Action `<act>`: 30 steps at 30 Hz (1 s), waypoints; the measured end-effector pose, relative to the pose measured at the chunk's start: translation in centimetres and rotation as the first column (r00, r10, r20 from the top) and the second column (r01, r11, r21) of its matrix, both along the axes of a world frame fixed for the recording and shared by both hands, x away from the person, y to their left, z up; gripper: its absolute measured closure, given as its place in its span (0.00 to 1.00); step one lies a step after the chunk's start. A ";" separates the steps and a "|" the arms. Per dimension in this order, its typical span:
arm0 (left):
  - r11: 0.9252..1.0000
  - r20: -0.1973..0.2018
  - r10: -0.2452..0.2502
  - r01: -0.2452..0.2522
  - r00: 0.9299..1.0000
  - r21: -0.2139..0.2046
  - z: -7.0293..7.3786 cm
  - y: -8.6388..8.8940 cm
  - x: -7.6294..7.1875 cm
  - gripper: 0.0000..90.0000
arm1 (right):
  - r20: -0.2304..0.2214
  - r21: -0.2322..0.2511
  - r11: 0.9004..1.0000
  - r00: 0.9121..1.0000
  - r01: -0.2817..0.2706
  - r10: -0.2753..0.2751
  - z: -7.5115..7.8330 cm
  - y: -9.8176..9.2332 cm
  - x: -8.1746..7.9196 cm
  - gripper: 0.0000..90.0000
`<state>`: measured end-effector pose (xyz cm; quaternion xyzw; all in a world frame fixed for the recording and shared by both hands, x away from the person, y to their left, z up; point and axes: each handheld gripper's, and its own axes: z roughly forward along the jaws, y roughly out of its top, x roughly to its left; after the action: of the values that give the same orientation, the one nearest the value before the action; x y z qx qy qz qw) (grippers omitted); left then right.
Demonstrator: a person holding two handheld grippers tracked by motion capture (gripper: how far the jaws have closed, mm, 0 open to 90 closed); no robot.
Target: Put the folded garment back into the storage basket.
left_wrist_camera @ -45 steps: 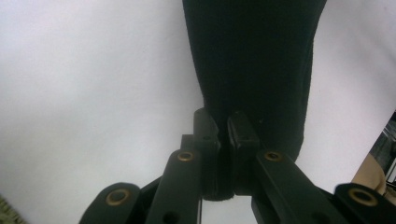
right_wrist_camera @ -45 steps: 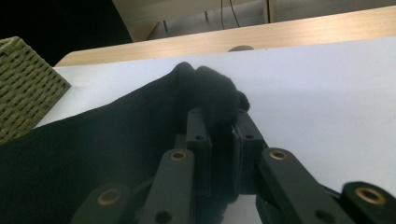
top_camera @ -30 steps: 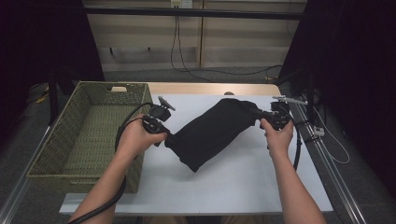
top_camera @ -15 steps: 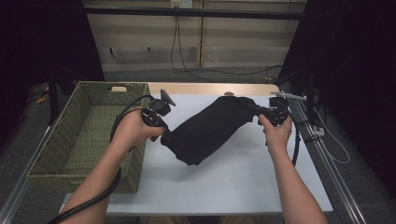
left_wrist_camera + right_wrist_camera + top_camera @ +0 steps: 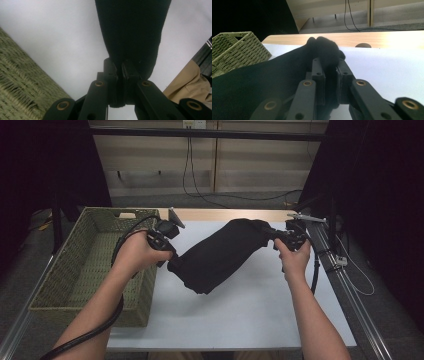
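A black folded cloth (image 5: 220, 255) hangs stretched between my two grippers above the white table (image 5: 260, 305). My left gripper (image 5: 170, 260) is shut on the cloth's left end, close to the basket's right wall; its jaws pinch the black cloth (image 5: 130, 37) in the left gripper view. My right gripper (image 5: 277, 240) is shut on the cloth's right end, which bunches up over the jaws as black cloth (image 5: 324, 50). The cloth's middle sags toward the table.
A woven green basket (image 5: 60, 270) stands at the left of the table; its wall (image 5: 17, 82) is near the left gripper. A wooden strip (image 5: 225, 214) runs along the table's far edge. A metal rail (image 5: 345, 285) borders the right side.
My left hand has risen with its end of the cloth and drawn it off the table. The right hand has stayed in place.
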<state>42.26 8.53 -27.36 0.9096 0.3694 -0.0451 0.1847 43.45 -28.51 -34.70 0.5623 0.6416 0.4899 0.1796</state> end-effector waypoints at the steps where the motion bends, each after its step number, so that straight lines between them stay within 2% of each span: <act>1: 1.000 0.002 -0.001 0.001 1.000 -0.001 0.2 0.0 0.0 0.94 | -0.002 0.001 1.000 1.000 -0.002 0.002 0.1 0.1 0.0 0.89; 16: 0.999 -0.017 -0.005 0.006 1.000 0.041 2.9 0.4 0.3 0.94 | 0.020 0.003 1.000 0.999 -0.027 0.027 1.4 0.9 0.5 0.89; 30: 0.997 -0.026 -0.006 0.008 1.000 0.073 4.0 1.1 0.4 0.94 | 0.029 0.007 0.999 0.998 -0.053 0.053 1.9 2.0 1.1 0.89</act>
<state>42.68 9.64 -23.32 0.9163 0.3701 -0.0440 0.1467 44.53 -26.53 -32.80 0.5386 0.6517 0.5051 0.1733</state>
